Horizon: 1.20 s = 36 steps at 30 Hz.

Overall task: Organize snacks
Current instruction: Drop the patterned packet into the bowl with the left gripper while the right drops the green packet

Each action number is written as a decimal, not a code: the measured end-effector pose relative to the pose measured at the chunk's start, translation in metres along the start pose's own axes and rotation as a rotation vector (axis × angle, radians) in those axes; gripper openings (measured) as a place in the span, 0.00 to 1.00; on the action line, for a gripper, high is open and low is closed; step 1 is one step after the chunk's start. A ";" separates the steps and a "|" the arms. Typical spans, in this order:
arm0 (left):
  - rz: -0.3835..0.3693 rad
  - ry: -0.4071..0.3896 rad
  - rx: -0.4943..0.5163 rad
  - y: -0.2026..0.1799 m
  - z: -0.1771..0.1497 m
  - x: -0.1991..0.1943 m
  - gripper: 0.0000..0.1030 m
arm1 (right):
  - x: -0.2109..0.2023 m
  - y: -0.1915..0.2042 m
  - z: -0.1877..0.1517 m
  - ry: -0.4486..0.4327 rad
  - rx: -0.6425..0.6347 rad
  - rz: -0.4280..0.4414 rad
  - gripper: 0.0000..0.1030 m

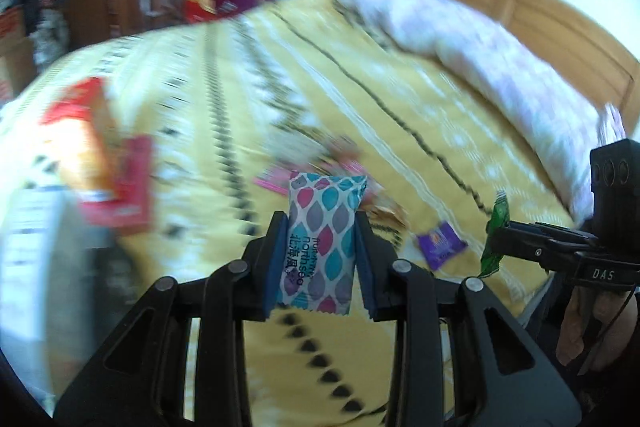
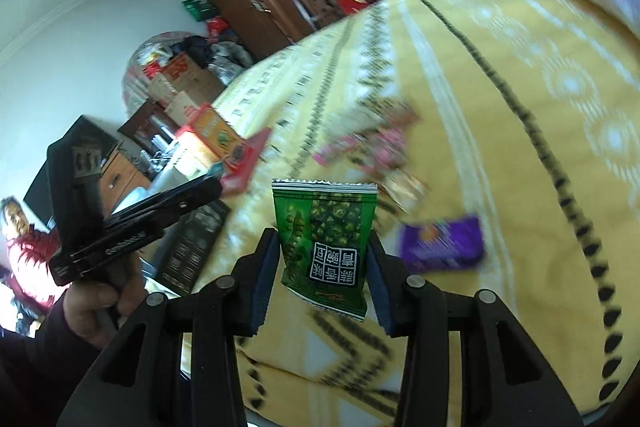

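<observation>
Two grippers over a yellow patterned bed [image 1: 360, 99], each with one packet: left gripper [image 1: 322, 251] with jaws clamped on a white snack packet [image 1: 320, 239] with teal, pink and grey leaf shapes, upright between the pads and off the bedspread; right gripper [image 2: 322, 259] with jaws clamped on one green pea packet [image 2: 326, 239], likewise upright between its pads. On the bed beyond: one purple packet [image 2: 442, 245], a blurred pink-wrapped heap [image 2: 368, 147] of uncertain count, and one orange-and-red box [image 1: 86, 147] at the left edge.
</observation>
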<state>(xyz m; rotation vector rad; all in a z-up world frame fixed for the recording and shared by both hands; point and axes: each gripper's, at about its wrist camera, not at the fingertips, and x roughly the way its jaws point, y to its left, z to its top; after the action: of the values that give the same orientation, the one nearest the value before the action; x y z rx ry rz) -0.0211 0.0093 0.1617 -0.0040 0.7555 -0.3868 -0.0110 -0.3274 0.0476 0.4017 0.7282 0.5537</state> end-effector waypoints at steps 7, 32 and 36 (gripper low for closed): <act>0.230 -0.164 -0.183 0.097 0.002 -0.114 0.32 | 0.028 0.117 0.043 -0.011 -0.189 0.129 0.46; 0.619 -0.228 -0.645 0.341 -0.097 -0.274 0.32 | 0.235 0.487 -0.007 0.296 -0.487 0.510 0.45; 0.616 -0.206 -0.639 0.354 -0.100 -0.272 0.32 | 0.247 0.489 -0.007 0.305 -0.488 0.505 0.45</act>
<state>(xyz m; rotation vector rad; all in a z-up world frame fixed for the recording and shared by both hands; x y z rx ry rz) -0.1475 0.4451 0.2201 -0.3975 0.6120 0.4451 -0.0260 0.2060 0.1728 0.0356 0.7532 1.2588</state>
